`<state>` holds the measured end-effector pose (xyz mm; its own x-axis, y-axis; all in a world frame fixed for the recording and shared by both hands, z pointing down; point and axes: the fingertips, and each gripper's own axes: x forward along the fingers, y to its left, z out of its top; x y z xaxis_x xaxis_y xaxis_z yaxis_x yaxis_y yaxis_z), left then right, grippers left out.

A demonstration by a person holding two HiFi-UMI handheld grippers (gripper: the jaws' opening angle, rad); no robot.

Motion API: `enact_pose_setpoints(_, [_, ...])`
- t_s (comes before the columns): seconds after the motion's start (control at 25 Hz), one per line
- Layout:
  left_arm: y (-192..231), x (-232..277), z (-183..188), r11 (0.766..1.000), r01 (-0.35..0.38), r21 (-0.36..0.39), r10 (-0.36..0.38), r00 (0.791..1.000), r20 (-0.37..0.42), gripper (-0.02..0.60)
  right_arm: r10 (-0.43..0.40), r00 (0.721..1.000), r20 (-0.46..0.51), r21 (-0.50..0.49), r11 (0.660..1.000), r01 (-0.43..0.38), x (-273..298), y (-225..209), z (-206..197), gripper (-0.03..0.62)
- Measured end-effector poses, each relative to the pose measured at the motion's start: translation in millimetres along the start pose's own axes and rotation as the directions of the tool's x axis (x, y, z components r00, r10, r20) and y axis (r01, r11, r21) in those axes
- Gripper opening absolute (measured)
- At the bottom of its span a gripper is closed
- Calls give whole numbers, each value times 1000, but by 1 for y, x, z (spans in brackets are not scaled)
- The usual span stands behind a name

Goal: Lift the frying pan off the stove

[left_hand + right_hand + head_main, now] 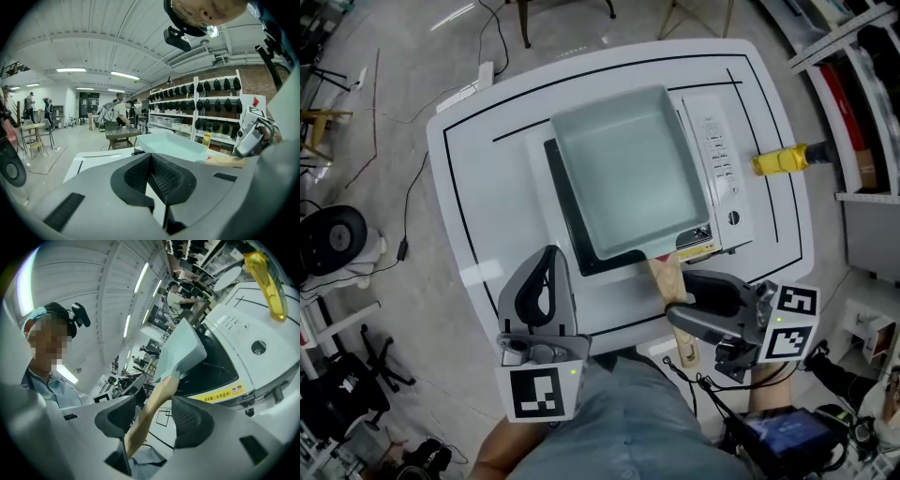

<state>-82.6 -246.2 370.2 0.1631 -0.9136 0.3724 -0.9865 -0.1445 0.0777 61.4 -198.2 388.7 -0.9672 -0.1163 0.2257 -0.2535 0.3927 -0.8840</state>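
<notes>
A pale blue-green rectangular frying pan (pixel 628 173) sits over the black top of the white portable stove (pixel 719 141). Its wooden handle (pixel 668 278) points toward me. My right gripper (pixel 694 300) is around that handle, and in the right gripper view the handle (pixel 152 408) runs between the spread pads with a gap on the right side, so the gripper (pixel 150 420) is open. My left gripper (pixel 546 272) hovers over the table's near edge, left of the handle, shut and empty. In the left gripper view the pan (pixel 168 144) lies ahead of the left gripper (pixel 151 161).
The stove stands on a white table (pixel 483 197) with black border lines. A yellow-handled tool (pixel 780 161) lies right of the stove. Shelving stands at the right, and cables and stools sit on the floor around the table. People stand in the far background.
</notes>
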Motion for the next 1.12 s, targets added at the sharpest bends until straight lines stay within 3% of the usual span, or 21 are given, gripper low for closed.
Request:
enact_pose_setpoints(0.4, [13, 5, -6, 999, -27, -17, 27, 1000, -16, 17, 92, 994, -67, 121, 989, -83, 24, -5, -4, 219])
enact_pose_setpoints(1.12, [25, 13, -6, 998, -48, -41, 47, 999, -22, 17, 151, 978, -144, 231, 966, -115, 40, -9, -3, 209])
